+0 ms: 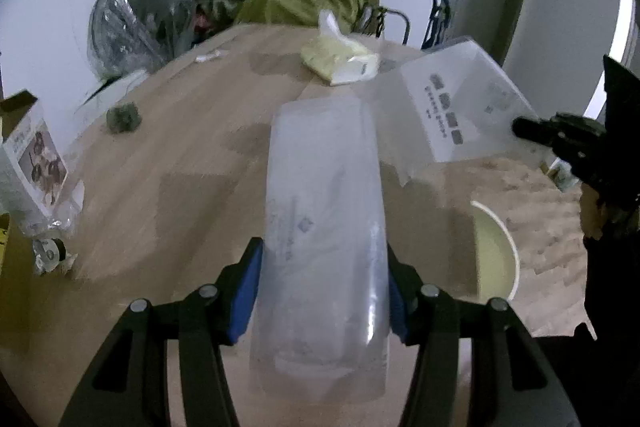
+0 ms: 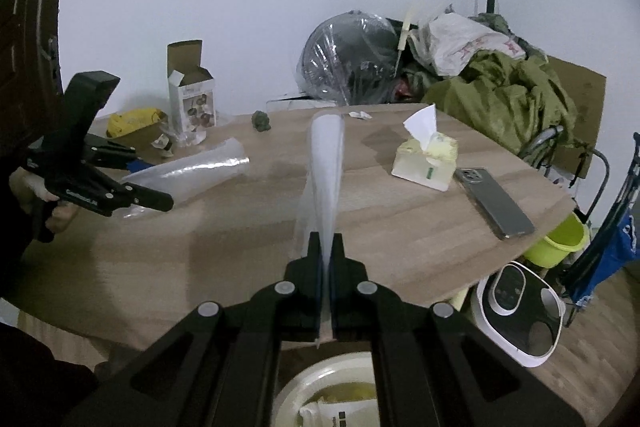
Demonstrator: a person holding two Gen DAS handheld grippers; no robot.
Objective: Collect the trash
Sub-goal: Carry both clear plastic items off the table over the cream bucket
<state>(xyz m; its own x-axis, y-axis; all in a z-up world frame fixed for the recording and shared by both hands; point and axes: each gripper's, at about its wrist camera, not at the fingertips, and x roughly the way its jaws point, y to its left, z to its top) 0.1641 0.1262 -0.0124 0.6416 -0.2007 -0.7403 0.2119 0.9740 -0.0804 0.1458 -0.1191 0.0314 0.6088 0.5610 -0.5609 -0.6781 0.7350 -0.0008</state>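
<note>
My left gripper is shut on a clear plastic bag that stands up between its blue pads above the wooden table. It also shows in the right wrist view, holding that clear bag. My right gripper is shut on a frosted plastic bag with printed text, seen edge-on; the same bag shows in the left wrist view, held by the right gripper. A white paper bowl sits below; it also shows in the right wrist view.
On the table are a yellow tissue pack, a phone, a small green crumpled lump and a small white scrap. An open carton stands at the left. Green cloth and bagged items lie behind. A green bucket is beneath.
</note>
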